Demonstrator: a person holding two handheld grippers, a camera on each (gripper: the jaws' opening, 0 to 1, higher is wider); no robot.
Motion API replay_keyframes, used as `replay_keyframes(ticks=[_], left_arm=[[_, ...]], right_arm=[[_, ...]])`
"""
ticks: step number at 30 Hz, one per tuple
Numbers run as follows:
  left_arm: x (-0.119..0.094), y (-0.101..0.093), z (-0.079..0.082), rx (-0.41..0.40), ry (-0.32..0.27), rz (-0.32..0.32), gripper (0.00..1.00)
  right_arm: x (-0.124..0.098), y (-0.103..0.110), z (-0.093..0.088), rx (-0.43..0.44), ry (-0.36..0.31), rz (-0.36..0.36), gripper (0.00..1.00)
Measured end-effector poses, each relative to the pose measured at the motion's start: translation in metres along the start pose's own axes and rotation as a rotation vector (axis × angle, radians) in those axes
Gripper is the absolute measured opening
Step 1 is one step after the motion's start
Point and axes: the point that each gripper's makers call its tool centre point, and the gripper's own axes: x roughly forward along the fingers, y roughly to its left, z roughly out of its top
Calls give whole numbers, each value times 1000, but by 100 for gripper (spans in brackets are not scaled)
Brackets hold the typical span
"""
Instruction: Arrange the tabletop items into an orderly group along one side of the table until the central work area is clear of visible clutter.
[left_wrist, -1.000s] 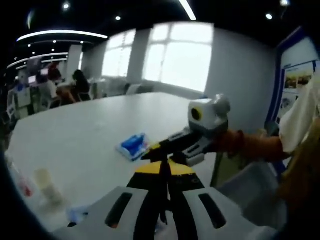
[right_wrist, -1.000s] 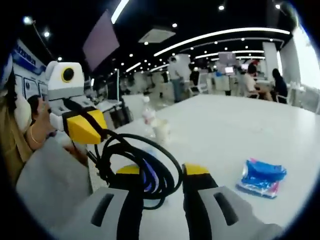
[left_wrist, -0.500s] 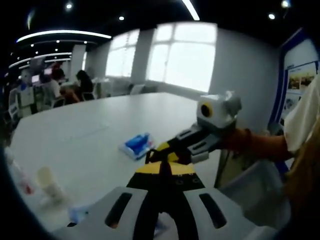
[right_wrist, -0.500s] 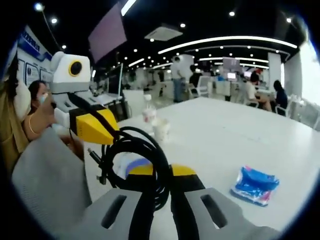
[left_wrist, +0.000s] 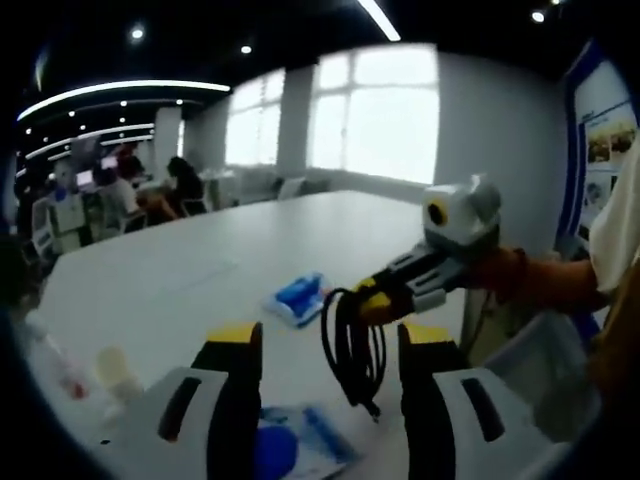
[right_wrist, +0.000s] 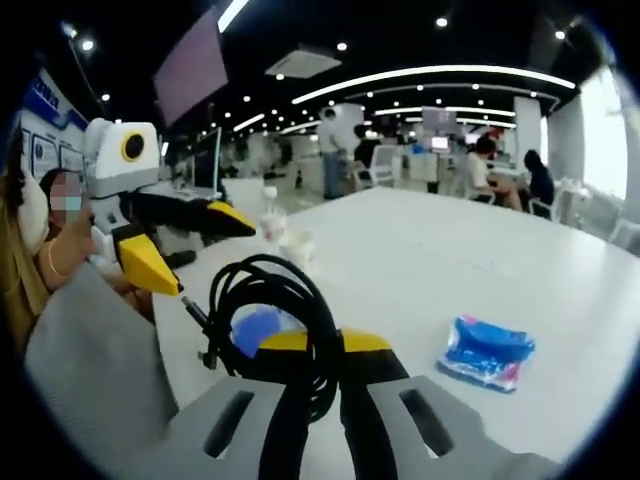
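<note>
A black coiled cable (right_wrist: 262, 318) hangs over the white table (right_wrist: 480, 260), with my right gripper (right_wrist: 312, 345) shut on its loops. In the left gripper view the same cable (left_wrist: 352, 345) dangles between the wide-apart jaws of my left gripper (left_wrist: 330, 340) without touching them, and the right gripper (left_wrist: 372, 297) reaches in from the right, pinching its top. From the right gripper view, the left gripper (right_wrist: 195, 250) stands open just left of the cable. A blue snack packet (left_wrist: 300, 298) (right_wrist: 485, 350) lies further out on the table.
A flat white-and-blue pack with a round blue part (left_wrist: 290, 450) (right_wrist: 255, 325) lies under the cable. A small cup (left_wrist: 115, 370) (right_wrist: 295, 245) and a bottle (left_wrist: 50, 360) (right_wrist: 268, 215) stand nearby. A grey chair (right_wrist: 90, 370) sits at the table's edge. People sit at desks far behind.
My left gripper has opened and let go of the cable. My right gripper, open a second ago, has shut on the coil and holds it alone.
</note>
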Motion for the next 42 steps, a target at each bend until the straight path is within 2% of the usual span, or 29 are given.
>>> replay_keyframes(ticks=[4, 9, 11, 15, 25, 34, 38, 42], left_arm=[[-2, 1, 0, 2, -14, 10, 62], [-8, 6, 1, 9, -47, 44, 84], [-10, 10, 0, 21, -40, 65, 92], [-15, 15, -3, 31, -38, 87, 99], [-28, 28, -11, 23, -15, 136, 99], [-41, 43, -27, 3, 28, 182, 99], [-43, 49, -31, -8, 42, 195, 99], [-44, 52, -31, -16, 45, 203, 99]], right_arm=[[-3, -11, -8, 53, 22, -33, 8], [-5, -24, -15, 85, 50, -73, 8], [-5, -29, -19, 100, 62, -88, 8], [-4, -39, -28, 127, 92, -114, 8], [4, -53, -46, 180, 144, -124, 8], [13, -73, -75, 270, 233, -140, 8], [18, -81, -86, 274, 265, -156, 8], [22, -84, -90, 308, 267, -155, 8]])
